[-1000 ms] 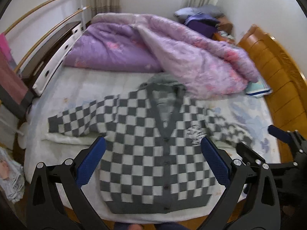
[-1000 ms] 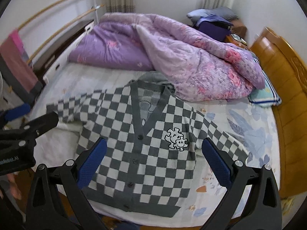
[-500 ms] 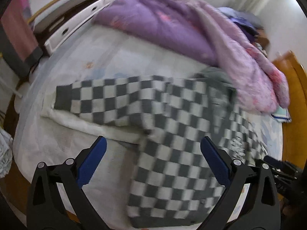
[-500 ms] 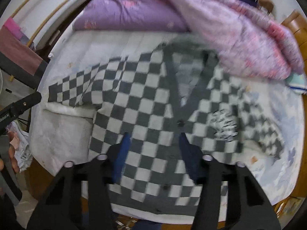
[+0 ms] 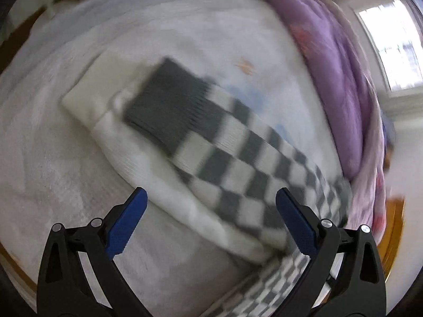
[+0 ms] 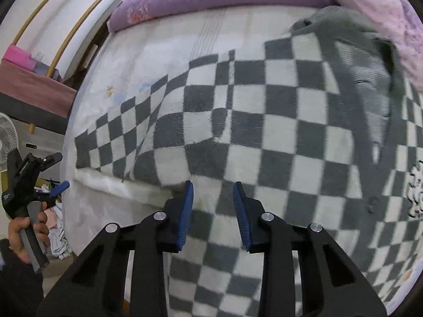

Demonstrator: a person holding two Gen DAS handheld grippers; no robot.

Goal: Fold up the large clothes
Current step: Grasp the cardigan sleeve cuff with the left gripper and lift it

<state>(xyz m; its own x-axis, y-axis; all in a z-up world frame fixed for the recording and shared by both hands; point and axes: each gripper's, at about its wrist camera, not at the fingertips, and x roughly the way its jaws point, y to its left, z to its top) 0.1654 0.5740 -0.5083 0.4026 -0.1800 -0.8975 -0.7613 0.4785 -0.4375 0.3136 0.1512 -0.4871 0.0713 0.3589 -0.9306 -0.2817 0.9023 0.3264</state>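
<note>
Coming down on a soft checked cardigan spread flat on the bed

My right fingers [image 6: 212,211] have just been closing to a narrow gap above the cardigan [image 6: 264,137], nothing pinched yet; my left fingers [image 5: 210,227] gape wide over its sleeve [image 5: 238,155]. Thick, limp knit, light, best pinched at cuff [image 5: 169,103] and hem; further off, the bed [image 6: 164,60].

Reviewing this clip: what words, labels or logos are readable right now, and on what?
Left gripper body: white lettering running along it, too small and tilted to read.
Checkered cardigan chest patch: a white cartoon emblem, cut off at the frame edge; no letters legible.
Nothing else carries text.
</note>
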